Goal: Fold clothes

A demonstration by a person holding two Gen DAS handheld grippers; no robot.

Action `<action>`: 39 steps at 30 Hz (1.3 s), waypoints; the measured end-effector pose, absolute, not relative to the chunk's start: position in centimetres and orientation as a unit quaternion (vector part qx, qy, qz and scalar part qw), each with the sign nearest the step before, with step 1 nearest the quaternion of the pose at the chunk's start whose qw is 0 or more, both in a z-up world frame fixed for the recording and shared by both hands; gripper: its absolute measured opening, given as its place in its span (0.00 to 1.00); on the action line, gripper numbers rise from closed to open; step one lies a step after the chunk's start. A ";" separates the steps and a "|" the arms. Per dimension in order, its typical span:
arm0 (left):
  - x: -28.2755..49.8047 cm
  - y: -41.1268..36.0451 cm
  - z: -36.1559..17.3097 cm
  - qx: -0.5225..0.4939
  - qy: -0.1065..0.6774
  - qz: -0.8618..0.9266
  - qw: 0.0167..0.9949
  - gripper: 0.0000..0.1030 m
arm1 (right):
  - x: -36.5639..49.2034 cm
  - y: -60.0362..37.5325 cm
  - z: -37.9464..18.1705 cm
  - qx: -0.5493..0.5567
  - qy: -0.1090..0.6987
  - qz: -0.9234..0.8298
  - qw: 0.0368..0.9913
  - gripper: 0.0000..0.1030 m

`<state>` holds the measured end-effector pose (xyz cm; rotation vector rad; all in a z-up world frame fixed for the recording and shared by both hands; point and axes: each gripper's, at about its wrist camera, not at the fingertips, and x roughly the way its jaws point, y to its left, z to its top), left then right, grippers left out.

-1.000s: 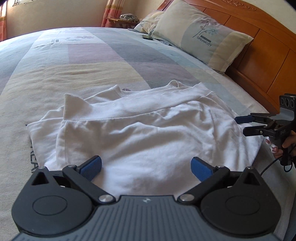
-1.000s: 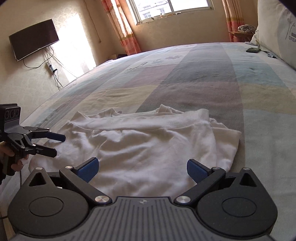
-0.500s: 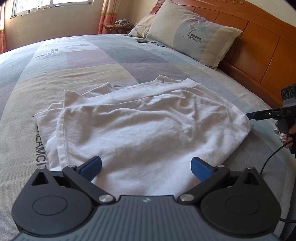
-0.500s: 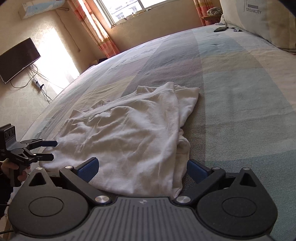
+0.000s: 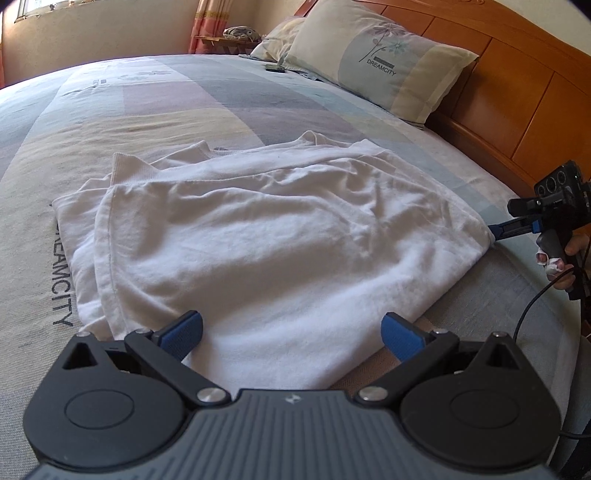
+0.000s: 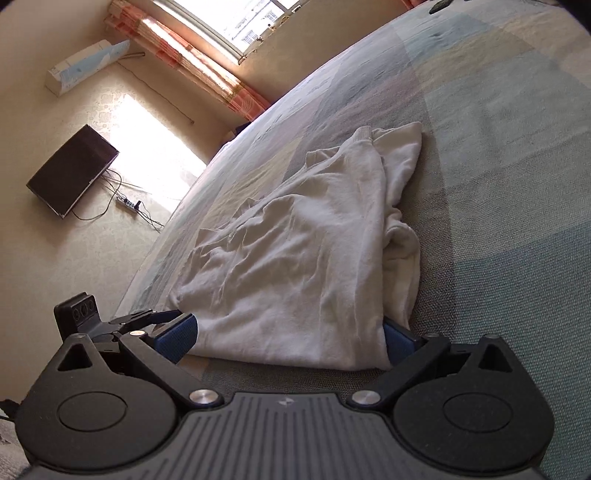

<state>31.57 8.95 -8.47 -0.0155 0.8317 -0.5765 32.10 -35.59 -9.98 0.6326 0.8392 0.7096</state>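
White shirt (image 5: 266, 236) lies crumpled and partly folded on the bed (image 5: 155, 110), near the bed's near edge, closer to the headboard (image 5: 517, 110) side than the far side. Ribbed collar/hem edges bunch at the shirt's far side; a doubled layer shows along its left side in the left wrist view. Left gripper (image 5: 291, 332): fingers spread wide apart, blue pads (image 5: 183, 332) hovering over the near part of the shirt, nothing clamped btwn them. Can't tell if the pads touch the cloth. Right gripper (image 6: 288, 339): in its own view fingers are spread wide, with the near corner of the shirt sitting btwn them; left pad (image 6: 177, 336) just beside the cloth edge, right pad mostly hidden behind the fabric. In the left wrist view the right gripper (image 5: 496, 232) shows from the side at the shirt's right corner, tip touching or just at the cloth, held by a hand (image 5: 565, 258) w/ a cable hanging below. Right wrist view is tilted hard. Pillow (image 5: 376, 70) w/ "DREAMCITY" print leans at the headboard end, 2nd pillow behind it, small dark object (image 5: 275, 68) on the bed near them. Bed cover is pastel blocks w/ "DREAMCITY" text near the left of the shirt. TV (image 6: 72, 170) on the wall, power strip (image 6: 127, 202) below it, AC unit (image 6: 88, 66) up high, window (image 6: 229, 22) w/ orange curtains (image 6: 199, 62).
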 end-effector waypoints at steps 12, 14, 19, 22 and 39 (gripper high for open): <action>29.8 10.5 -6.7 -0.001 0.384 -0.263 0.885 0.99 | 31.2 -36.1 -7.3 0.208 0.444 0.340 0.802 1.00; 30.2 9.6 -6.6 -0.005 0.376 -0.275 0.885 0.99 | 31.1 -35.1 -5.5 0.162 0.411 0.329 0.835 1.00; 30.3 6.9 -8.0 0.020 0.389 -0.281 0.877 0.99 | 32.7 -29.9 -3.4 0.021 0.338 0.326 0.883 1.00; 28.7 8.0 -9.1 0.023 0.390 -0.265 0.882 0.99 | 33.7 -26.3 -5.2 -0.078 0.344 0.313 0.882 1.00; 40.7 6.4 -7.4 0.004 0.352 -0.258 0.900 0.99 | 39.4 -24.5 -6.3 -0.127 0.318 0.301 0.890 1.00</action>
